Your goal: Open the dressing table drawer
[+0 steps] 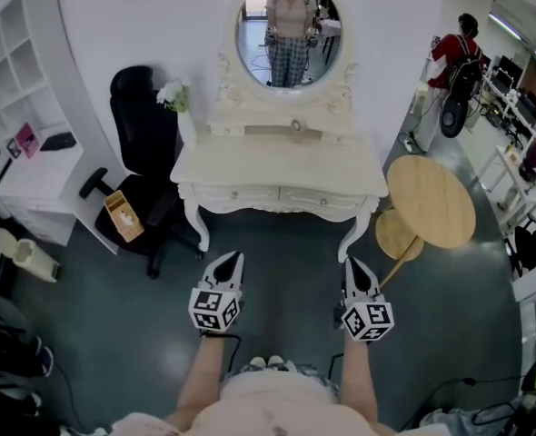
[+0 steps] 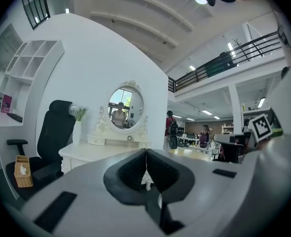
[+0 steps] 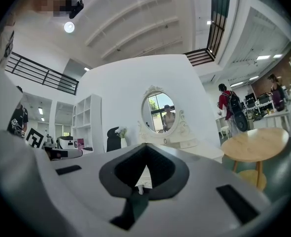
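The white dressing table [image 1: 277, 166] with an oval mirror [image 1: 289, 33] stands ahead of me against the wall. Its two front drawers [image 1: 239, 194] are closed flush, and a row of small drawers [image 1: 295, 128] sits under the mirror. My left gripper [image 1: 235, 257] and right gripper [image 1: 352, 263] hang side by side in front of the table, a short way from it, pointing level at it. Both are shut with nothing between the jaws. The table shows in the left gripper view [image 2: 93, 152] and the right gripper view [image 3: 200, 151], behind the closed tips of the left gripper [image 2: 146, 153] and the right gripper [image 3: 144, 146].
A black office chair [image 1: 145, 143] with a wooden box [image 1: 123, 216] on it stands left of the table. A round wooden table [image 1: 431, 198] and a stool [image 1: 397, 234] stand right of it. A white vase with flowers [image 1: 175, 98] is on the table's left corner. White shelving [image 1: 27, 153] lines the left wall.
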Demonstrator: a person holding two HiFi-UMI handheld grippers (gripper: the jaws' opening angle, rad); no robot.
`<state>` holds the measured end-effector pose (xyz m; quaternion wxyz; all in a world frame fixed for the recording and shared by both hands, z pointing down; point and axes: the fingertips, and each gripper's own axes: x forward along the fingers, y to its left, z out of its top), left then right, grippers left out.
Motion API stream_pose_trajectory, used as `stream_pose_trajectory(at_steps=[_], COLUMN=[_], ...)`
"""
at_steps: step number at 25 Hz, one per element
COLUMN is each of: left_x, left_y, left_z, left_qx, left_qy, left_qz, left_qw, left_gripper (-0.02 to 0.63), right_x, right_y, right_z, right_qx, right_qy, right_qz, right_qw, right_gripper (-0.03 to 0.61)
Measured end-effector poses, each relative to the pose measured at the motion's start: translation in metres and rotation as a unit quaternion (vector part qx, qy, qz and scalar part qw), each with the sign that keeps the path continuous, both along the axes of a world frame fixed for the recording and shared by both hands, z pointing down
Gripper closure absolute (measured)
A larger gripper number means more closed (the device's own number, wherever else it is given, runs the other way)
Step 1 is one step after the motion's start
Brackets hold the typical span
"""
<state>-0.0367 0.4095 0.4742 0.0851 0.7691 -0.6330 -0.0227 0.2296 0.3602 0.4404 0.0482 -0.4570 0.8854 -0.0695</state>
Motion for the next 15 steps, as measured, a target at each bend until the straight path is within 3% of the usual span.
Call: stream_pose_trajectory(at_steps=[10,12,15], left_x=[0.0044,0.0027,-0.0011], left_y=[-0.0004,-0.0004,0.0008], left_z=[0.0081,0.0083,0.0106], left_qx=[-0.005,-0.004,-0.004], left_qy=[0.005,0.008,0.008], left_qz=[0.006,0.005,0.002], left_qw=[1.0,1.0,1.0], left_gripper=[0.586,0.586,0.586], right_x=[0.0016,-0.0006,-0.004], right_y=[0.0008,0.0005,0.0009], right_z=[0.0043,0.0014,-0.0025], right_qx=[-0.006,-0.002,0.007], right_qy=[-0.008,-0.015,-0.024], right_qz=[-0.009,-0.014,-0.019], right_qw=[1.0,1.0,1.0], right_gripper=[0.556,0.525,0.404])
